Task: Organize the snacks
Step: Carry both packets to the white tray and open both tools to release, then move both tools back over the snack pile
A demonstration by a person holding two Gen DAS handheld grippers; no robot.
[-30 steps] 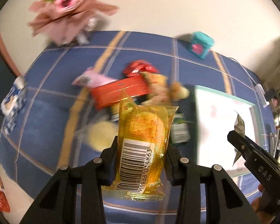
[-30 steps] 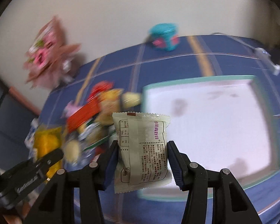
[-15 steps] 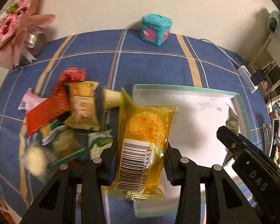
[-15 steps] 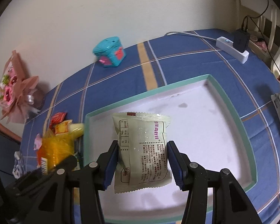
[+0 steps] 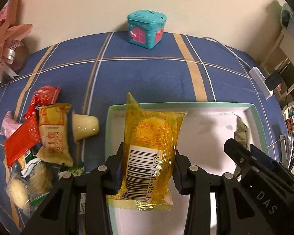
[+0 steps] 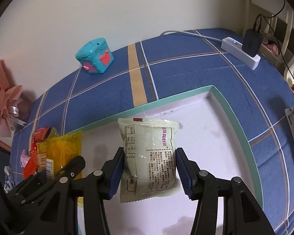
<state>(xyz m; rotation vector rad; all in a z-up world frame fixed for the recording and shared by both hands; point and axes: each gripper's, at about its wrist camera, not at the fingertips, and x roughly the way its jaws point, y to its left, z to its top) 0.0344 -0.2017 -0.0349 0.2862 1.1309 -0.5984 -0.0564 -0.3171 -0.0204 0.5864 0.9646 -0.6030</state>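
My left gripper [image 5: 148, 162] is shut on a yellow snack packet [image 5: 151, 146] with a barcode, held over the left end of the white tray [image 5: 205, 105] with a mint-green rim. My right gripper [image 6: 150, 172] is shut on a pale green snack packet [image 6: 150, 154], hanging over the middle of the same tray [image 6: 231, 105]. In the right wrist view the yellow packet [image 6: 65, 148] and the left gripper's finger show at the lower left. In the left wrist view the pale packet's edge [image 5: 242, 131] shows at the right. A heap of loose snacks [image 5: 41, 137] lies left of the tray.
A teal toy house box [image 5: 146, 29] stands at the back by the wall. A pink paper bouquet [image 5: 5, 45] sits at the back left. A white power strip [image 6: 241, 52] with a black plug lies at the back right. A blue checked cloth [image 5: 147, 74] covers the table.
Both grippers have carried their packets rightwards from over the snack heap to above the tray and sunk a little. Both grips stayed the same.
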